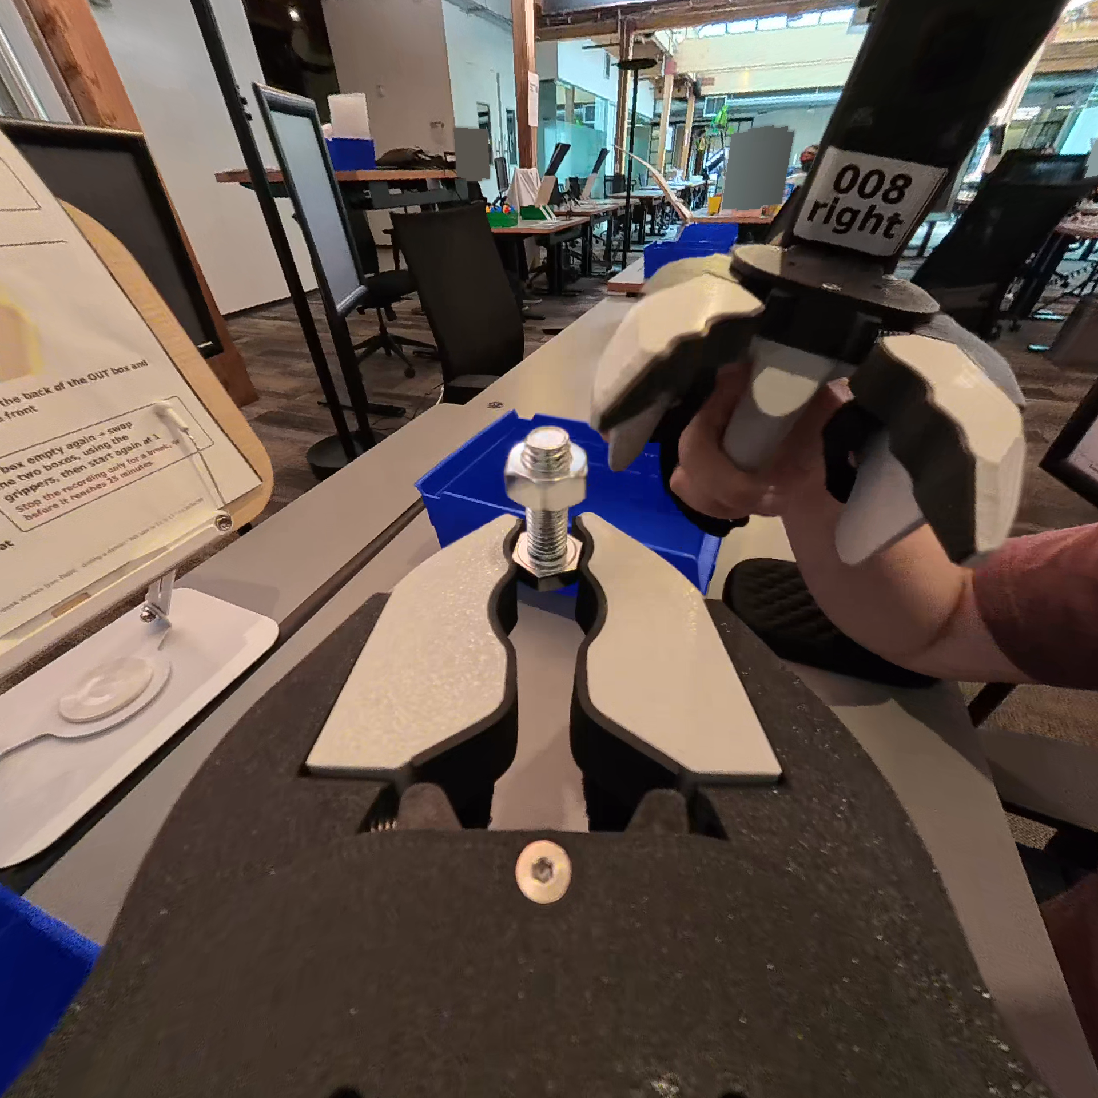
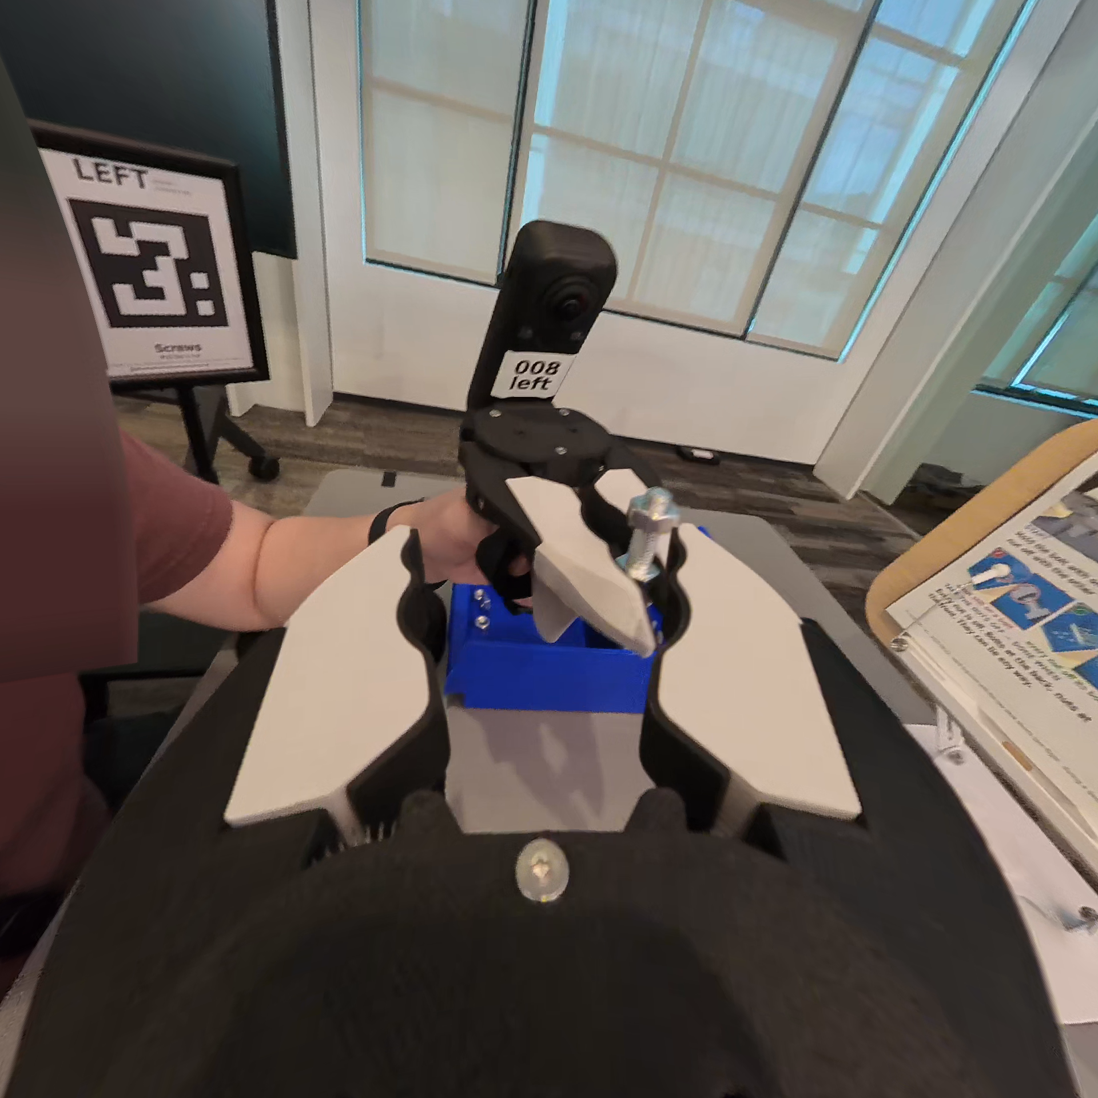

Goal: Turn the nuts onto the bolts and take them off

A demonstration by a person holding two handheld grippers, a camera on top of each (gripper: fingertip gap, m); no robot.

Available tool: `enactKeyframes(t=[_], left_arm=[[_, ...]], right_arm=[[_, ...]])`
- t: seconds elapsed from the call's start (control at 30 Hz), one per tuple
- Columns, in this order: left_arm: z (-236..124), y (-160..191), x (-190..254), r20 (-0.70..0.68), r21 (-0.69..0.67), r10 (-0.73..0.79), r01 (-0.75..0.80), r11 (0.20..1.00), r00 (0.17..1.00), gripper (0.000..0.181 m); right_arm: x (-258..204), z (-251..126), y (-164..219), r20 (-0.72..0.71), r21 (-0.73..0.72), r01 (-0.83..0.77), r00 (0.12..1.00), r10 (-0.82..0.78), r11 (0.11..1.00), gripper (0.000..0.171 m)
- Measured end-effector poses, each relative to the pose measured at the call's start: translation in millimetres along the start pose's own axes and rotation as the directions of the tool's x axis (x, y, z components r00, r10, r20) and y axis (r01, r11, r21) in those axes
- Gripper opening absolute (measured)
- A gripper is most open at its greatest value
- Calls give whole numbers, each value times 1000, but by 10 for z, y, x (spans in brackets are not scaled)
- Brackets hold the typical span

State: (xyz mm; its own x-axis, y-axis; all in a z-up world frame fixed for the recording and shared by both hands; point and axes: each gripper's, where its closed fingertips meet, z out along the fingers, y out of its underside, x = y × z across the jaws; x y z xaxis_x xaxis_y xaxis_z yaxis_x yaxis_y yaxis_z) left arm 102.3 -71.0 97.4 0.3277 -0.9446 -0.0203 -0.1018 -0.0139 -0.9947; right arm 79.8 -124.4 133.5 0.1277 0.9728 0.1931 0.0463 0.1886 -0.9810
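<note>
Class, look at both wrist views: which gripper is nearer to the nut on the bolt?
Left. The left gripper is shut on the bolt just below the nut. The right gripper is open and apart from it, touching neither.

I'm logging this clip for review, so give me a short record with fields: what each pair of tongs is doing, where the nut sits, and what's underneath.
left tongs: shut on the bolt, gripping it at its head end, threaded end pointing up
nut: on the bolt, near the top of the thread
right tongs: open, empty, close beside the bolt
blue bin: on the grey table, below the bolt, a few loose small metal parts inside
instruction sheet: on a stand at the table's edge
</note>
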Motion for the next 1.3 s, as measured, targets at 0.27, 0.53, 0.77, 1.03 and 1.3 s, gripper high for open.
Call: enactKeyframes(t=[0.27,0.53,0.77,1.03,1.3], left_arm=[[200,164,293,-86,-79,56,-63,995,995,15],[15,19,53,-48,-12,-29,28,1000,998,14],[100,37,296,-124,-28,13,-17,999,992,14],[-69,-40,-38,-36,15,-57,57,998,998,14],[34,31,196,-104,-43,-15,11,999,994,15]], right_arm=[[18,148,65,48,60,-94,995,91,994,78],[76,-76,-27,-4,20,-52,999,52,998,75],[25,125,75,50,46,-104,994,102,994,81],[92,-36,34,-15,-4,-54,998,54,999,76],[116,29,-13,33,98,-159,987,156,982,71]])
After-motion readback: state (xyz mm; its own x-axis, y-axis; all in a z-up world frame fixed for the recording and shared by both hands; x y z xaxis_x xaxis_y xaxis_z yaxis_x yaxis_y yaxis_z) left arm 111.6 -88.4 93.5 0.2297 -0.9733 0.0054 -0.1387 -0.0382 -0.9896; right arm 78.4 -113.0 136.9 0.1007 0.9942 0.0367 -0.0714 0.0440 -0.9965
